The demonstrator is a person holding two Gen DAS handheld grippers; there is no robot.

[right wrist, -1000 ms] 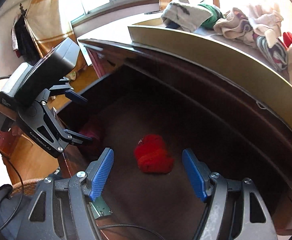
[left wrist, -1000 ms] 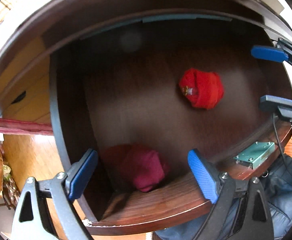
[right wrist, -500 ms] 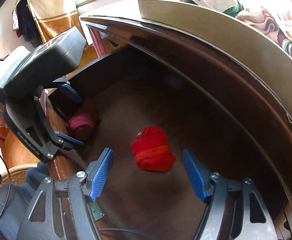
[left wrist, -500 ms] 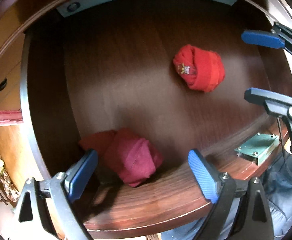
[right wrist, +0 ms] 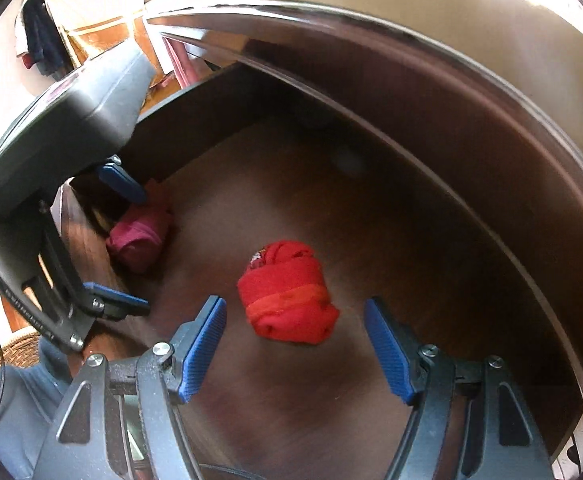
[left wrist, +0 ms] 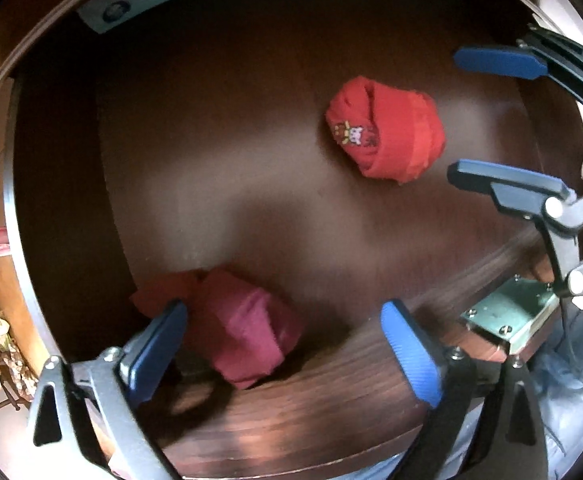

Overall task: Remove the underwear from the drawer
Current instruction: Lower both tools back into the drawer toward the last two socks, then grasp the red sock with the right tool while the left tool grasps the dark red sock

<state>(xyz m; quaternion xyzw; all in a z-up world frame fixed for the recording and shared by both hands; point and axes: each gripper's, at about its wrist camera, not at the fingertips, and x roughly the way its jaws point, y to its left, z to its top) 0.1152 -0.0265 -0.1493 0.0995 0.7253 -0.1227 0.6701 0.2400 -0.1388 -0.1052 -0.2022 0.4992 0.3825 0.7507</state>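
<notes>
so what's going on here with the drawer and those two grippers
A person holds a gripper in each hand over an open drawer with two rolled pieces of underwear in it. The left gripper, whose jaws have just been opening, sits above the dark pink roll in the corner. The right gripper is lined up on the bright red roll. Both are open; neither roll is gripped yet.

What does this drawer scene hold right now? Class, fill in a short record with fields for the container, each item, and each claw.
container: open dark wooden drawer
item one: bright red rolled underwear, lying mid-floor
item two: dark pink rolled underwear, in the corner by the front wall
left claw: open, jaws just widened, hangs over the dark pink roll, not pressing it
right claw: open, aimed at the bright red roll, apart from it
</notes>
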